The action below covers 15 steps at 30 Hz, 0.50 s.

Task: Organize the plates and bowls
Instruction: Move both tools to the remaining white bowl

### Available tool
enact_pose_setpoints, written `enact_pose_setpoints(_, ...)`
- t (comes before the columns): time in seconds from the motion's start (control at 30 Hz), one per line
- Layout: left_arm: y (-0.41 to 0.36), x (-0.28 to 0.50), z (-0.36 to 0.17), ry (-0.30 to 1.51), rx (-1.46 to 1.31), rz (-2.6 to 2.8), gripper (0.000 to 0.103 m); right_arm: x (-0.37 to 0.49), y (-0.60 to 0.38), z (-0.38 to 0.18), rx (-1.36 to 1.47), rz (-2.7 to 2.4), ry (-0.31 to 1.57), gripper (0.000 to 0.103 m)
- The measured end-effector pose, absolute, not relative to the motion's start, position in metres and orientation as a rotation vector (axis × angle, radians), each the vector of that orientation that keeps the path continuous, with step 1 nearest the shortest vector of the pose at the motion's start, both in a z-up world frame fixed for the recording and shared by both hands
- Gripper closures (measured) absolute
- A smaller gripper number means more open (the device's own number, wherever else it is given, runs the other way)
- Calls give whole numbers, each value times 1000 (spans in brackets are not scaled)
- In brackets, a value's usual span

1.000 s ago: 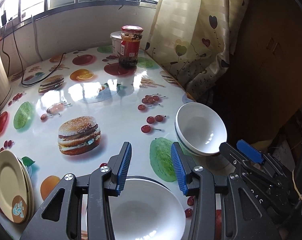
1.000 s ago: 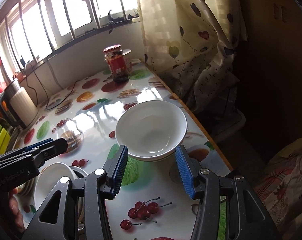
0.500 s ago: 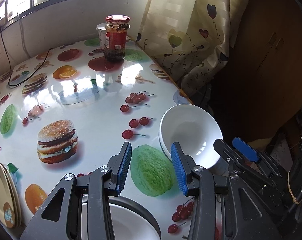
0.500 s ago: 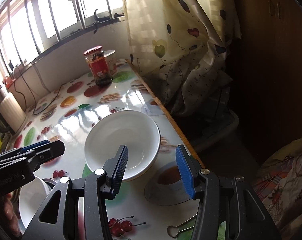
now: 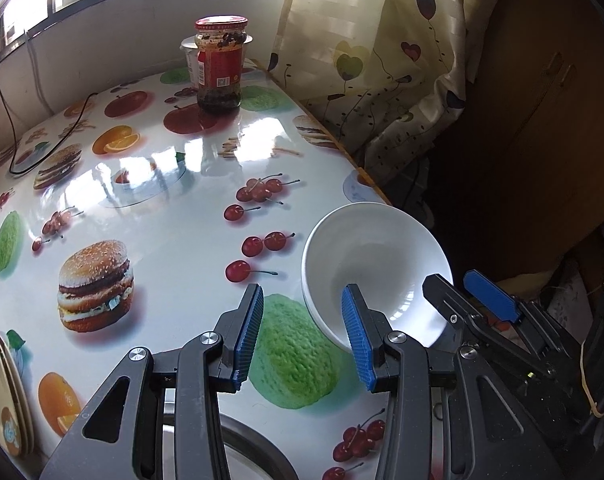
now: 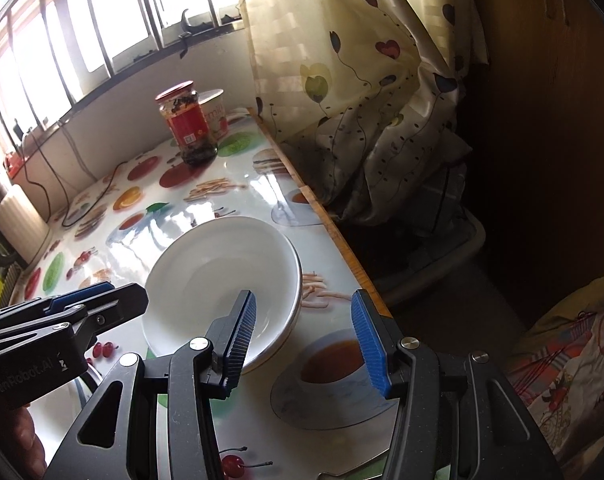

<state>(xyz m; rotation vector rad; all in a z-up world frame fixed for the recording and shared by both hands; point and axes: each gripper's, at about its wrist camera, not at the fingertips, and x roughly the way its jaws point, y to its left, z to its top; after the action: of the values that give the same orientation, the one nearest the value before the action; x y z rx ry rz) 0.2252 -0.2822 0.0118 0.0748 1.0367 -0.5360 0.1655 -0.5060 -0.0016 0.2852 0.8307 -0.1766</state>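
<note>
Jar (image 6: 189, 124) label unreadable, cup (image 6: 218, 114) — "milk"-like lettering

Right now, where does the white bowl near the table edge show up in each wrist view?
Left wrist: white bowl lower right, beside the table edge.
Right wrist: white bowl centre, slightly left and below the middle.
Shared landmark: red-lidded jar at the far end of the table, under the window.
</note>
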Motion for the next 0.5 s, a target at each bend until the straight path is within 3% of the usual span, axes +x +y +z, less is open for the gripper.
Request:
enact_pose_setpoints(0.37,-286,228,8,1042,66,-530,61,172,-507,-5,267,-153,837,54)
enact_pose_setpoints(0.5,-288,230,4,1057,70,-526,69,174,-507,-6,265,-149,839,59)
